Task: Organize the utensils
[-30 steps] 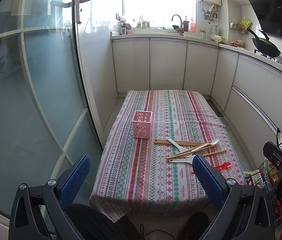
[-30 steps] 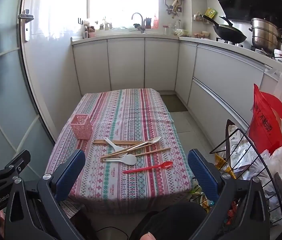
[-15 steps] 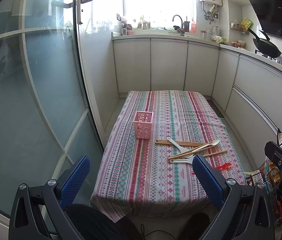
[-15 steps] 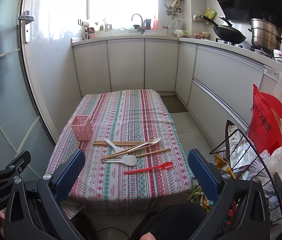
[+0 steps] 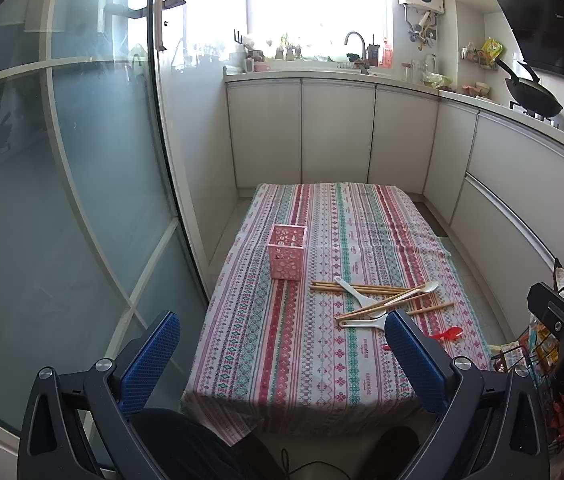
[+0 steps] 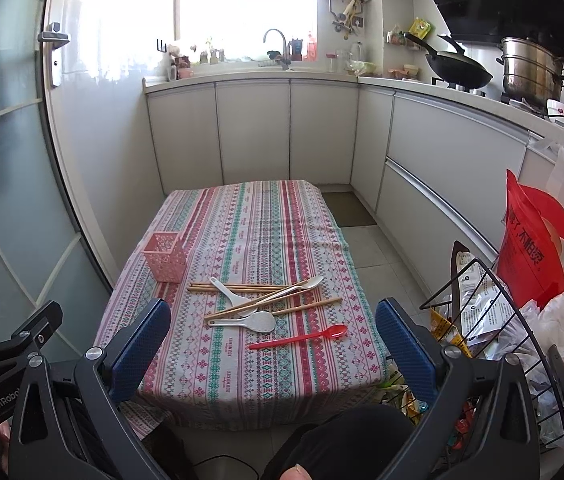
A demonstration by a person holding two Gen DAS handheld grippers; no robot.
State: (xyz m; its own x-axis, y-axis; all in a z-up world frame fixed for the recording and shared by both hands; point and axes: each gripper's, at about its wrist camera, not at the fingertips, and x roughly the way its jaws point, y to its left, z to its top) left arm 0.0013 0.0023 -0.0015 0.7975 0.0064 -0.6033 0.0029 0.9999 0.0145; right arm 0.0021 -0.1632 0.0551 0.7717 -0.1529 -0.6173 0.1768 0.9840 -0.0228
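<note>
A pink perforated holder [image 5: 287, 252] [image 6: 165, 257] stands upright on the striped tablecloth [image 5: 322, 220] [image 6: 258, 220], left of a loose pile of utensils. The pile holds several wooden chopsticks [image 5: 362, 289] [image 6: 242, 288], white spoons [image 5: 352, 292] [image 6: 260, 322] and a red spoon [image 6: 298, 337] [image 5: 447, 333] nearest the front edge. My left gripper [image 5: 282, 344] is open and empty, held back off the table's near edge. My right gripper [image 6: 274, 332] is open and empty, also short of the table.
A frosted glass door [image 5: 62, 200] runs along the left. White cabinets [image 6: 254, 132] wrap the back and right. A black wire rack [image 6: 494, 340] with bags and a red bag [image 6: 538, 240] stands at the right of the table.
Both views have crept slightly forward and down toward the table. Nothing on the table has moved.
</note>
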